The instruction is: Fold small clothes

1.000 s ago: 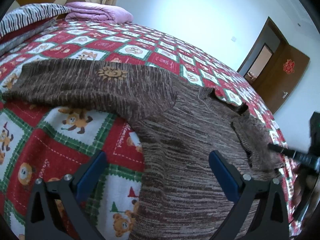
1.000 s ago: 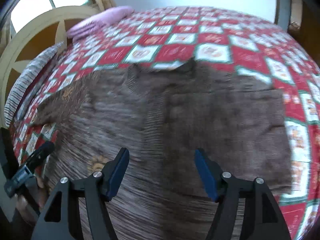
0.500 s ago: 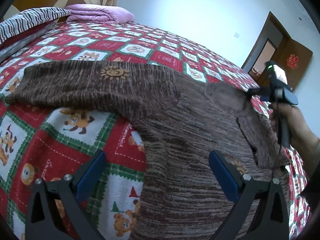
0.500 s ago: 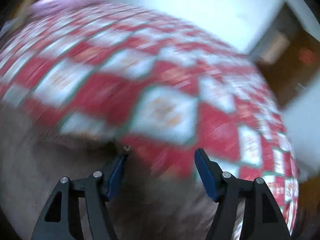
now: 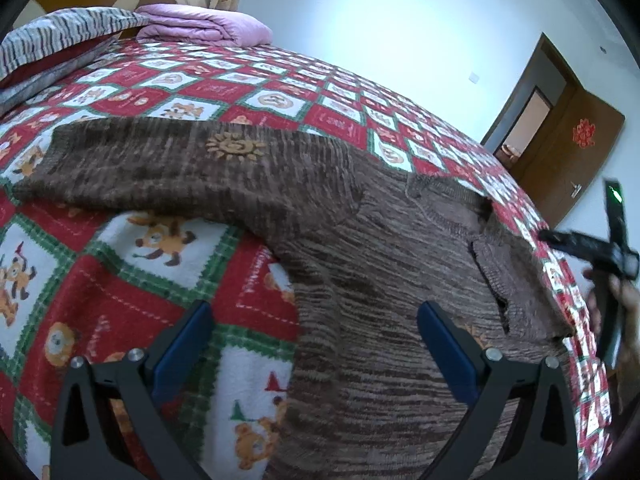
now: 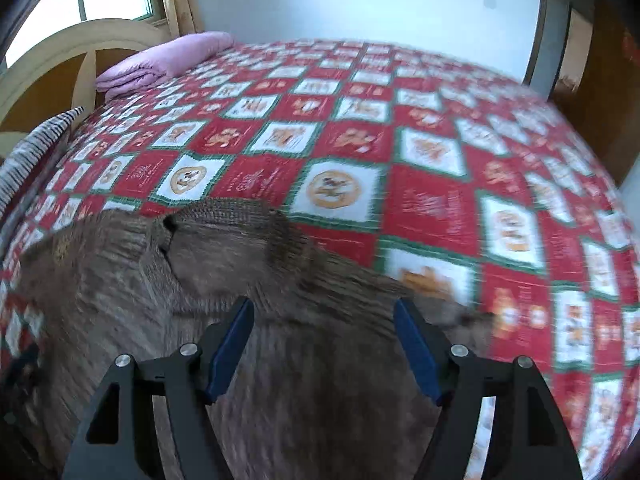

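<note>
A brown striped knit sweater [image 5: 384, 280] lies flat on the bed. One sleeve with a yellow sun patch [image 5: 234, 147] stretches out to the left; the other sleeve is folded over the body at the right [image 5: 516, 280]. My left gripper [image 5: 314, 340] is open and empty above the sweater's left side and the quilt. My right gripper [image 6: 324, 340] is open and empty above the sweater [image 6: 240, 320], near its collar [image 6: 224, 216]. In the left wrist view the right gripper's body [image 5: 592, 248] and the hand holding it show at the right edge.
The bed carries a red, white and green checked quilt [image 5: 160, 264] with bear pictures. A folded pink blanket [image 5: 208, 28] and a striped pillow [image 5: 60, 36] lie by the headboard [image 6: 60, 64]. A brown door [image 5: 560, 152] stands open at the right.
My right gripper swung quickly across the right side of the sweater and came back down over it near the collar. The left gripper has barely moved.
</note>
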